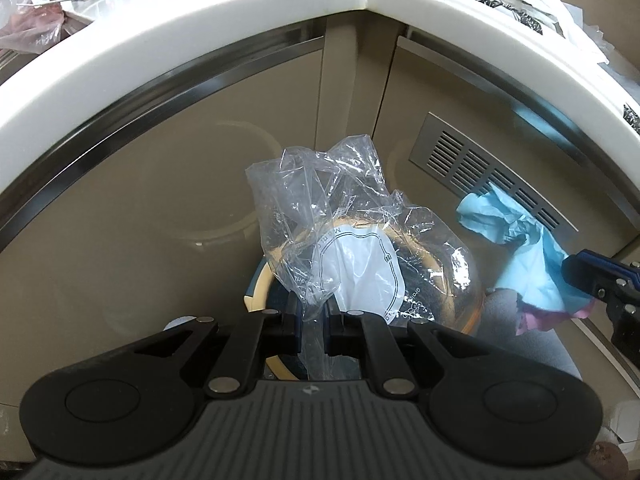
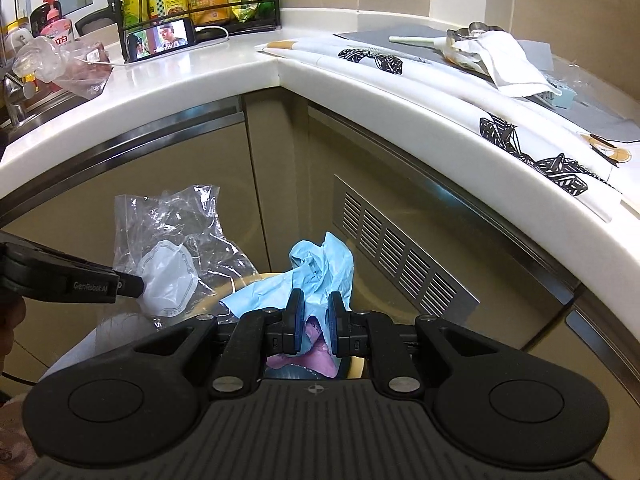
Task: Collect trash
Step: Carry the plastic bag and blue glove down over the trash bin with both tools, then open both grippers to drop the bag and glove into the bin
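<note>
Left tool (image 1: 313, 326) pinches a clear plastic bag (image 1: 340, 232); the right tool (image 2: 314, 320) pinches crumpled blue paper (image 2: 320, 268) with something pink under it. Both hang over what seems a bin (image 1: 260, 292), below the white tabletop (image 2: 360, 92) corner.

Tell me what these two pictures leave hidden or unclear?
- Round tan-rimmed bin: both views, inside hidden behind the crumpled clear plastic bag, the crumpled blue paper and the gripper bodies.
- Pink scrap: right wrist view, mostly hidden under the blue paper.
- Printing on the bag's white label: too small to read.
</note>
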A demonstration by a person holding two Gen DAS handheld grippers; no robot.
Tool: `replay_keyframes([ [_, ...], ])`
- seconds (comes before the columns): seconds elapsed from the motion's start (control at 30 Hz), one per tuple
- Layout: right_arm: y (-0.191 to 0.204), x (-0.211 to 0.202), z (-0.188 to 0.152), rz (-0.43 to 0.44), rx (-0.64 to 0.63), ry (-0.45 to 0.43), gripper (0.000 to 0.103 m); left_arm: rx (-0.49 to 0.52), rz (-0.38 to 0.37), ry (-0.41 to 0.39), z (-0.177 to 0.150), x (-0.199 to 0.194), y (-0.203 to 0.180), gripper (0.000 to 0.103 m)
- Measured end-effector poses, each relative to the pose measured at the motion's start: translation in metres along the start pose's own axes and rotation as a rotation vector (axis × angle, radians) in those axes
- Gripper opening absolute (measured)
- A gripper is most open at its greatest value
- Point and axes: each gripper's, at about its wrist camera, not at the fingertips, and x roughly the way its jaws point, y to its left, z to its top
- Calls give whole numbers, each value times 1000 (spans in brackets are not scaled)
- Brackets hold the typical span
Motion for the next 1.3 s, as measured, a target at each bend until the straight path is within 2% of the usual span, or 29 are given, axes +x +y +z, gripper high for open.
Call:
replay_keyframes([
  [0.4,-1,24,1,-6,8,40,14,26,24,9,0,11,-6,10],
  [0.57,0,55,-2,-6,4,92,14,57,14,66,7,42,-9,10],
  [0.9,-1,126,-7,0,12,214,14,122,55,178,15,112,-23,13],
  [0.97,-3,140,-6,-5,15,234,15,130,68,184,16,124,-25,20],
  [1.0,-2,146,-6,-10,13,241,15,138,69,188,16,128,-25,38],
  [1.03,-3,151,-7,-10,22,246,17,144,68,186,17,131,-26,64],
  [1.1,-3,160,-8,-10,42,270,42,154,89,159,16,129,-27,92],
  [1.13,-4,162,-8,-14,56,278,62,154,99,139,16,124,-28,93],
  [1.17,-5,161,-8,-14,68,277,66,151,99,131,15,120,-27,94],
  [1.23,-7,152,-9,-2,73,253,67,127,82,128,16,108,-24,101],
  [1.3,-8,136,-7,15,76,227,70,97,89,114,16,93,-21,102],
])
